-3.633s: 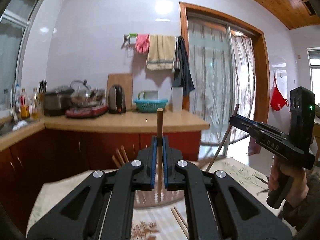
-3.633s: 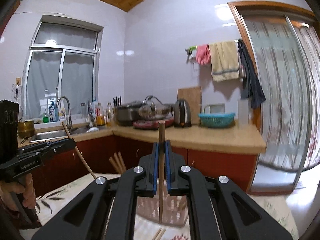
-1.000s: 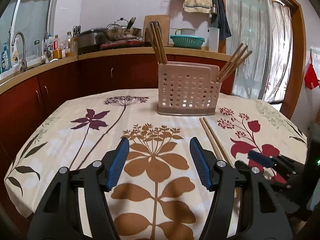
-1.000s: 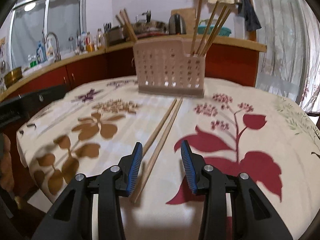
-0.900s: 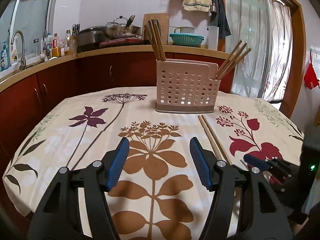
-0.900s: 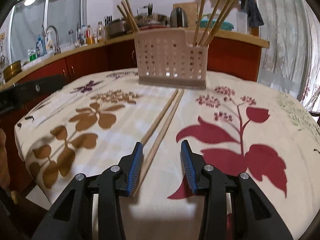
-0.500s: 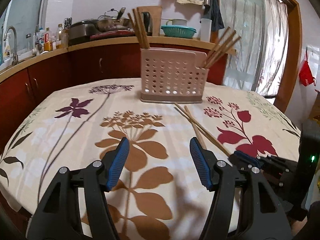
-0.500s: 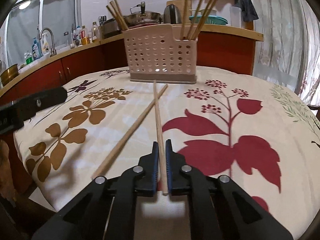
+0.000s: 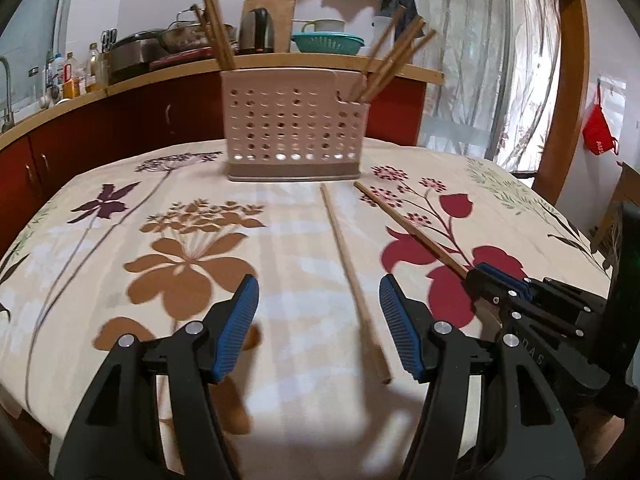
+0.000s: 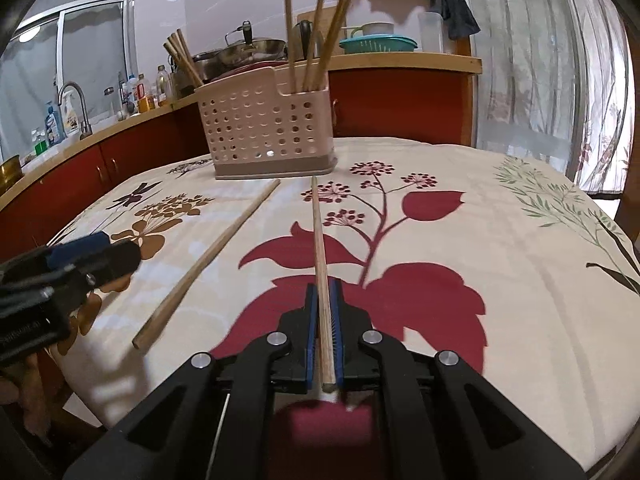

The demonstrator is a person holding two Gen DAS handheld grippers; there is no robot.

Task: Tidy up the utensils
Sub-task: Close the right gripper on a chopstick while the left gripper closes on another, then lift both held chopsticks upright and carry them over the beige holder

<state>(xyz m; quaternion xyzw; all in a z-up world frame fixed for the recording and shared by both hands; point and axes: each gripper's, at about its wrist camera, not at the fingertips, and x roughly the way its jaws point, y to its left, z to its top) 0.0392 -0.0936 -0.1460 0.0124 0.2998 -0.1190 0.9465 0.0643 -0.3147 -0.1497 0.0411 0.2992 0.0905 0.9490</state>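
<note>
A pink perforated utensil holder (image 9: 294,130) stands on the table at the far side, with several chopsticks upright in it; it also shows in the right wrist view (image 10: 266,128). My right gripper (image 10: 324,334) is shut on a wooden chopstick (image 10: 319,240) near its close end; it points toward the holder. The same held chopstick (image 9: 408,226) shows in the left wrist view. A second chopstick (image 9: 350,272) lies loose on the cloth, its near end between the jaws of my open left gripper (image 9: 318,324). It also shows in the right wrist view (image 10: 212,256).
The table wears a floral cloth (image 9: 188,256). Behind it runs a kitchen counter (image 9: 280,60) with red cabinets, pots, a kettle and a teal basket. A curtained glass door (image 10: 560,80) stands to the right.
Both grippers dropped from the holder to the table and opened. The right gripper closed on one of the two lying chopsticks and swung it apart from the other. The left gripper moved over the loose one.
</note>
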